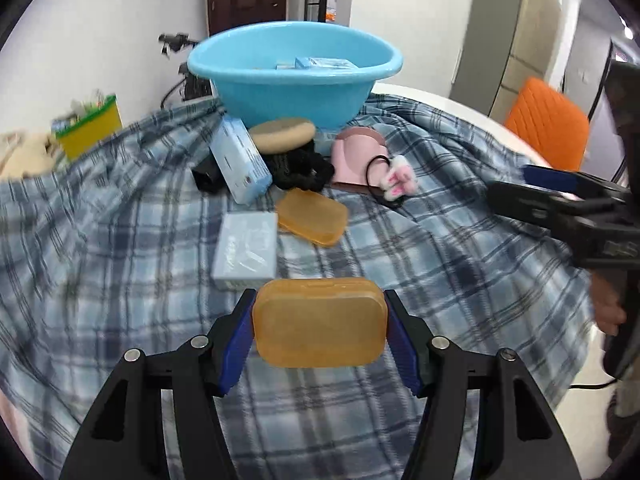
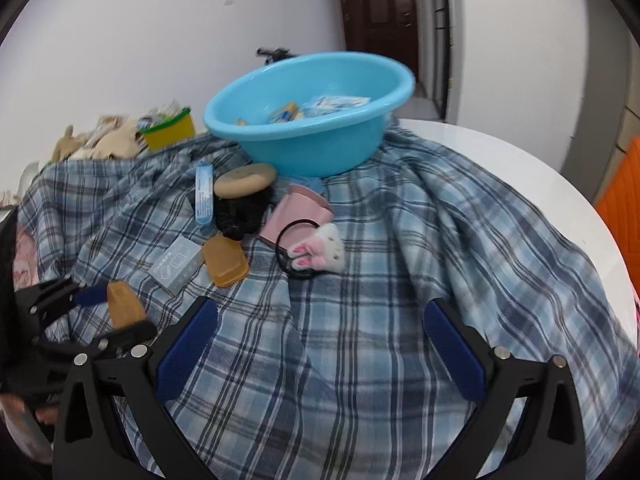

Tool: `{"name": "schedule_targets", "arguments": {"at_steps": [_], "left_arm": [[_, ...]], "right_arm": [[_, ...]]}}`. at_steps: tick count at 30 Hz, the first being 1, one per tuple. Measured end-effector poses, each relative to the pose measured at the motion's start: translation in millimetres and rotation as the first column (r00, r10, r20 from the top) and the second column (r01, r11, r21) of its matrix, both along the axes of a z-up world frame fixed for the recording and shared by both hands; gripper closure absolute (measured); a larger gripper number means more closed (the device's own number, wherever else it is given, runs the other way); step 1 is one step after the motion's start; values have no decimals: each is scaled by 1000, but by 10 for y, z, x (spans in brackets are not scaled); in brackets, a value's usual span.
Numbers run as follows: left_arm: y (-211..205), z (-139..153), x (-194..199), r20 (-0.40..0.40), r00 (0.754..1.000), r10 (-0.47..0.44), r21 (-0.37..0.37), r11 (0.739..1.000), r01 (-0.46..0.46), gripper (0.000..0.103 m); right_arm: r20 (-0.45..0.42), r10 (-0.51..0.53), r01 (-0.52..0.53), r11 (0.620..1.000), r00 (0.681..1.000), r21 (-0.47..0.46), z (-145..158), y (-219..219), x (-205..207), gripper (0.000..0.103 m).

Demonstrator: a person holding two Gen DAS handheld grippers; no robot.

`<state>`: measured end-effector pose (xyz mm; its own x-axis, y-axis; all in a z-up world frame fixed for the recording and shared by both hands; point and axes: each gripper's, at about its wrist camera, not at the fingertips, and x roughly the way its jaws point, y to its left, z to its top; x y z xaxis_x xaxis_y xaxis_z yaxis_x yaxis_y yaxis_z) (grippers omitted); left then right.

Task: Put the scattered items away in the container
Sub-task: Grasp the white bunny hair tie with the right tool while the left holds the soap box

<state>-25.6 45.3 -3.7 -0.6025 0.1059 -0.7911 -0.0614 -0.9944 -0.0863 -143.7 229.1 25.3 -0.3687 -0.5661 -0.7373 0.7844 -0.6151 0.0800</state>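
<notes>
My left gripper [image 1: 319,322] is shut on an amber soap bar [image 1: 320,322], held above the plaid cloth; it also shows in the right wrist view [image 2: 124,308]. My right gripper [image 2: 320,332] is open and empty over the cloth. The blue basin [image 1: 294,74] [image 2: 310,120] stands at the back with small packets inside. In front of it lie a second amber soap bar [image 1: 313,218] [image 2: 225,266], a pale blue box [image 1: 246,250], a long blue box [image 1: 239,159], a tan round pad [image 1: 282,133], a black scrunchie [image 1: 300,168], a pink case [image 1: 356,152] and a bunny hair tie [image 1: 398,180] [image 2: 320,250].
A plaid blue cloth [image 2: 400,280] covers a round white table [image 2: 520,160]. A yellow-green container [image 1: 90,130] and beige clutter sit at the far left. An orange chair [image 1: 548,124] stands on the right. A dark door [image 2: 378,8] is behind.
</notes>
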Motion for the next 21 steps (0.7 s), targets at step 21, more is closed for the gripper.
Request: {"name": "schedule_targets", "arguments": {"at_steps": [21], "left_arm": [[46,-157,47,49,999,18,9,1000,-19,40]], "right_arm": [[-27,148,-136,958,989,251,-563,-828,-484,1]]}}
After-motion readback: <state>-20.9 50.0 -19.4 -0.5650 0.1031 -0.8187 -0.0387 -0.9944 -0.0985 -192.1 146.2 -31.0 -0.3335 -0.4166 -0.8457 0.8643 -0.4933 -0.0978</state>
